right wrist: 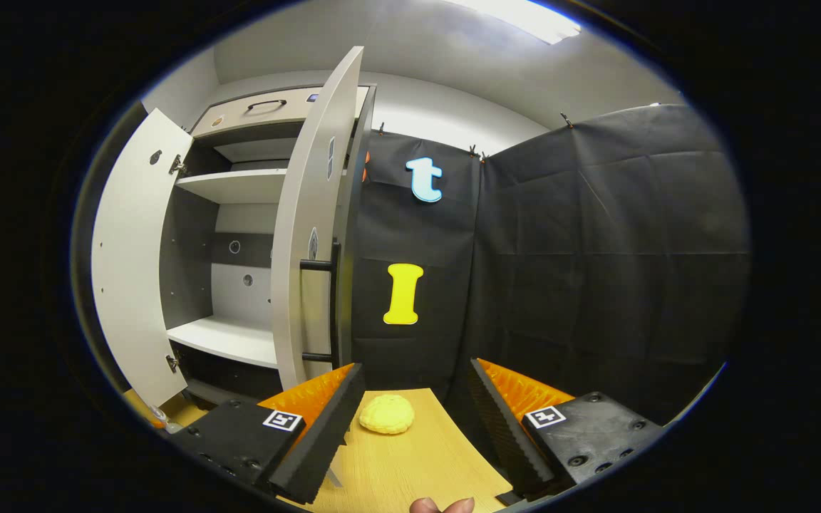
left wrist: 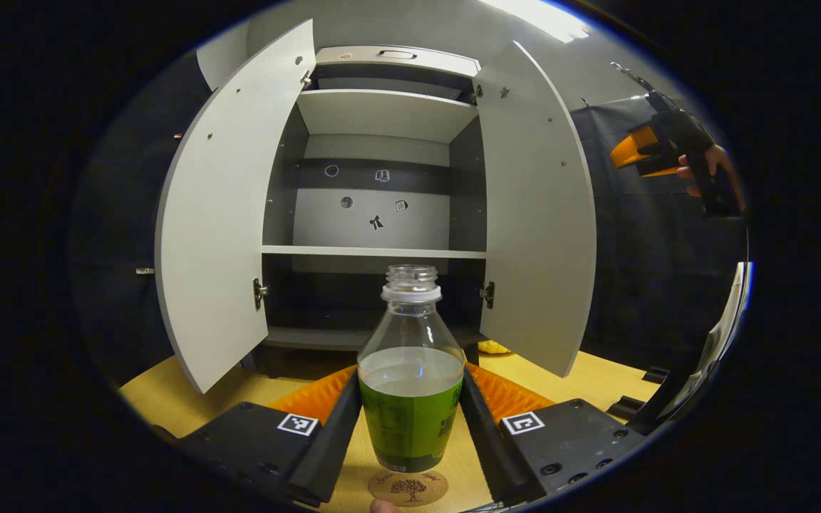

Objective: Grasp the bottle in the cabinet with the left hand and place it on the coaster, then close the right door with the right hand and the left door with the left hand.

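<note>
Fingers, left gripper [left wrist: 410, 417]: both black pads pressed against the green-labelled sides of the bottle [left wrist: 410, 377], clamped on it from left and right.
Fingers, right gripper [right wrist: 410, 420]: spread wide apart, holding nothing, with bare wooden table [right wrist: 410, 463] between them.
Bottle: upright, clear, uncapped, partly filled with liquid, held in front of the cabinet [left wrist: 382, 178] and just above the coaster [left wrist: 408, 487]; whether its base touched the coaster could not be told.
Coaster: round, brown, with a tree motif, lying on the table at the bottom edge of the left gripper view, directly under the bottle.
Cabinet: grey, shelves bare, both doors swung open.
Left door [left wrist: 221, 214]: open wide, its inner face turned toward the left gripper view.
Right door [left wrist: 535, 221]: open as well (seen nearly edge-on in the right gripper view, with its dark bar handle facing outward).
Right gripper from afar: raised off to the right of the cabinet in the left gripper view, a hand [left wrist: 703, 167] wrapped around it.
Yellow lump [right wrist: 386, 415]: a soft rounded thing on the table beyond the right gripper's fingers, near the foot of the right door.
</note>
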Demonstrator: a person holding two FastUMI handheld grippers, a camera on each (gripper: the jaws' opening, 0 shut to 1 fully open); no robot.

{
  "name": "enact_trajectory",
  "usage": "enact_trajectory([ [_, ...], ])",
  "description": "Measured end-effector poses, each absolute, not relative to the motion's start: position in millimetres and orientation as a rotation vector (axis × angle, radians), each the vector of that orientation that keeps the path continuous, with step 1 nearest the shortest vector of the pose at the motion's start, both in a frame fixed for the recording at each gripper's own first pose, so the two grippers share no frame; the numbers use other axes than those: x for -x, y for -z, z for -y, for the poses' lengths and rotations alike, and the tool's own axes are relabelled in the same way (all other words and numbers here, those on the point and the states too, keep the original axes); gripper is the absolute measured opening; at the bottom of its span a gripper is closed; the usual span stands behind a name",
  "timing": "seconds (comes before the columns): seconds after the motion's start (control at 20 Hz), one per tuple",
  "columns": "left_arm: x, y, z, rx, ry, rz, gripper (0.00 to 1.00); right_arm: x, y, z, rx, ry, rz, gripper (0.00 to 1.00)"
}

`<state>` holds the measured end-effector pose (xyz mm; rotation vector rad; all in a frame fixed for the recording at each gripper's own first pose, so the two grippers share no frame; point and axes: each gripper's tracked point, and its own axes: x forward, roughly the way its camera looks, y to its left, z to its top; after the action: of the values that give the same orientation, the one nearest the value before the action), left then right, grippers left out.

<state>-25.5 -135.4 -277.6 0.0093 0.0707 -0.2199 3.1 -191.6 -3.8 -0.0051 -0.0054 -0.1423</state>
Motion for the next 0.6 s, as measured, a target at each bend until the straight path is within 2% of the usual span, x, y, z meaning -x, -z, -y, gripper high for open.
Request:
enact_trajectory([
  [0.4, 29.7, 334.8, 135.0, -0.003, 0.232, -0.119, 0.79, -3.3, 14.4, 209.0, -0.017, 0.198, -0.047, 0.98],
  [0.45, 28.7, 339.3, 135.9, -0.004, 0.235, -0.121, 0.79, -3.4, 13.4, 209.6, -0.015, 0.200, -0.045, 0.94],
  [0.6, 26.1, 344.4, 138.1, 0.011, 0.236, -0.117, 0.79, -6.0, 12.2, 209.0, -0.015, 0.202, -0.046, 0.97],
])
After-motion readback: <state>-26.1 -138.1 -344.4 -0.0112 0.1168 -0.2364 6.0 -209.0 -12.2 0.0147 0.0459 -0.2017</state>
